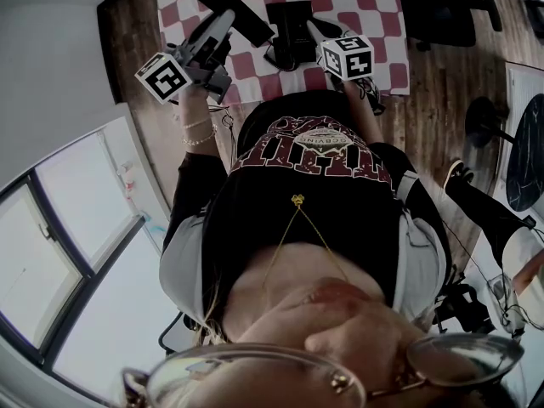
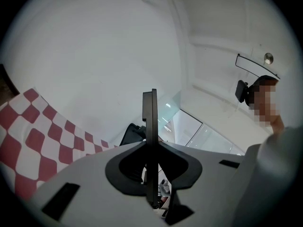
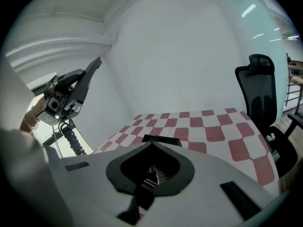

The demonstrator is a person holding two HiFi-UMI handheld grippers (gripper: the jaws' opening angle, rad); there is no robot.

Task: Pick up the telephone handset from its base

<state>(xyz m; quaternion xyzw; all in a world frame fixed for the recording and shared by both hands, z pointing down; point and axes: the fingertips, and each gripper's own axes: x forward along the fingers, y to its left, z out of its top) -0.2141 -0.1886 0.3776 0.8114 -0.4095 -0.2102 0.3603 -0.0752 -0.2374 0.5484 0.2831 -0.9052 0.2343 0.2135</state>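
while my left fingers (image 2: 87,178) pinch the handset (image 2: 150,112) between them, up off the base (image 3: 150,178) that my right fingers (image 3: 87,186) clamp, the cord (image 3: 71,138) trailing below could pull tight and twist the handset out of my hold.

The counter (image 1: 374,7) wears a red-and-white checked cloth, and against it the handset (image 1: 229,8), its coiled cord (image 3: 71,137) and the phone base (image 1: 289,28) are all black. The left claw (image 1: 219,34) and the right claw (image 1: 313,29) are pale grey with black inner parts, and the left cube (image 1: 163,76) and right cube (image 1: 347,56) are white, printed with black square markers. The floor (image 1: 442,83) is dark brown wood, the wall (image 3: 180,56) white, the office chair (image 3: 259,96) black, and the person's shirt (image 1: 255,194) black with red-and-white lettering.
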